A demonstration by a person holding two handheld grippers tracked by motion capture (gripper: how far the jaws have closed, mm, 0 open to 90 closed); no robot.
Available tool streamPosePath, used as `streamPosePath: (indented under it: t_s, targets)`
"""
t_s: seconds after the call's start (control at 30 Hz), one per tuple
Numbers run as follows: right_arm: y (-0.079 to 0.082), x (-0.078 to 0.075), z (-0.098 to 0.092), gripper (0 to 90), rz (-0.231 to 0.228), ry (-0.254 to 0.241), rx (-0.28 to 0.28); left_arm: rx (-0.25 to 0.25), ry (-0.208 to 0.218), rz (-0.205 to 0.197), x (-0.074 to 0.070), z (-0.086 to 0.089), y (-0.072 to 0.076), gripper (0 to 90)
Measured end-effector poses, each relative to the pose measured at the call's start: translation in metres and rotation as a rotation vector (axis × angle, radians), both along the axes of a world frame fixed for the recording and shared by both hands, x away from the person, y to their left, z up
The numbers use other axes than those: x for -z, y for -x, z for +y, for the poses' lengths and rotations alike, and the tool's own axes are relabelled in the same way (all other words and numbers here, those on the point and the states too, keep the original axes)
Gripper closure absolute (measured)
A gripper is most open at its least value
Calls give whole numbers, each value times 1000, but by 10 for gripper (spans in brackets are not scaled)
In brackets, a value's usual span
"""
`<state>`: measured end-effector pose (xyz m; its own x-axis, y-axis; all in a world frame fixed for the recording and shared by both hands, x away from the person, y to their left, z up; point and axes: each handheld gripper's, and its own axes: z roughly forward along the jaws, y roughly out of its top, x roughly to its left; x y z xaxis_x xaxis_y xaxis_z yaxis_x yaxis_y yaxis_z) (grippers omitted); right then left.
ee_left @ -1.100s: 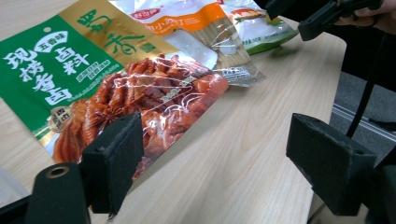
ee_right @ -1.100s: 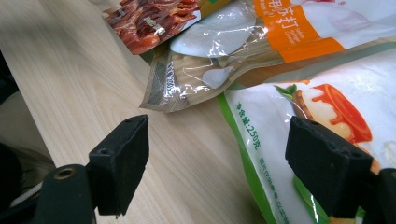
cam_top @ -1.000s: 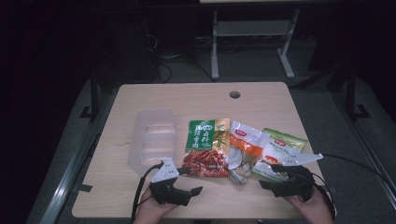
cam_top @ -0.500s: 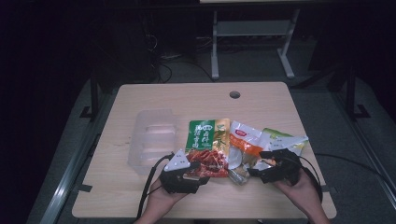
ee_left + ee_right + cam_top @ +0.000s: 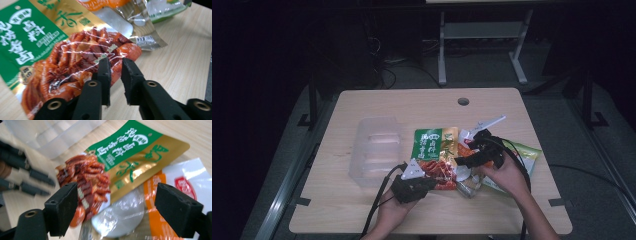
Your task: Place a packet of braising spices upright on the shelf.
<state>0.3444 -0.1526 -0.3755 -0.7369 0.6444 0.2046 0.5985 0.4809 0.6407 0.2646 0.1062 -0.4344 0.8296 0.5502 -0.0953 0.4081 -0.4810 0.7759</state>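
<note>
The left hand-held gripper point(image 5: 115, 65), jaws just narrowed, pinches the near-edge end of the green-and-red snack pouch point(image 5: 62, 50), whose long axis runs toward the bench's far edge; the right hand-held gripper point(image 5: 115, 207) hovers wide apart above it.

Each hand-held gripper was black, the left hand-held gripper point(image 5: 428, 181) topped by a grey three-cornered plate and the right hand-held gripper point(image 5: 468, 150) by a pale one. Black cables trailed back from both along bare, sleeveless forearms. The jaws ended in blocky matte pads on rounded arms, each with a metal-ringed screw hole.
</note>
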Motion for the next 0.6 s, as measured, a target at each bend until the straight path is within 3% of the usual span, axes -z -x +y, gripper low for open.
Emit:
streamPosePath:
  t_s: [0.17,0.27,0.37,0.6]
  targets:
    - [-21,-1,11,177,35,15,5,-2,-23,4,6,-3,-2,861]
    - [-34,2,17,173,55,22,0,-8,-18,36,8,-4,-3,883]
    - [-46,3,23,170,80,44,2,-16,-36,27,10,-6,-6,895]
    - [-69,21,26,194,120,77,50,-17,-81,53,21,-11,-7,894]
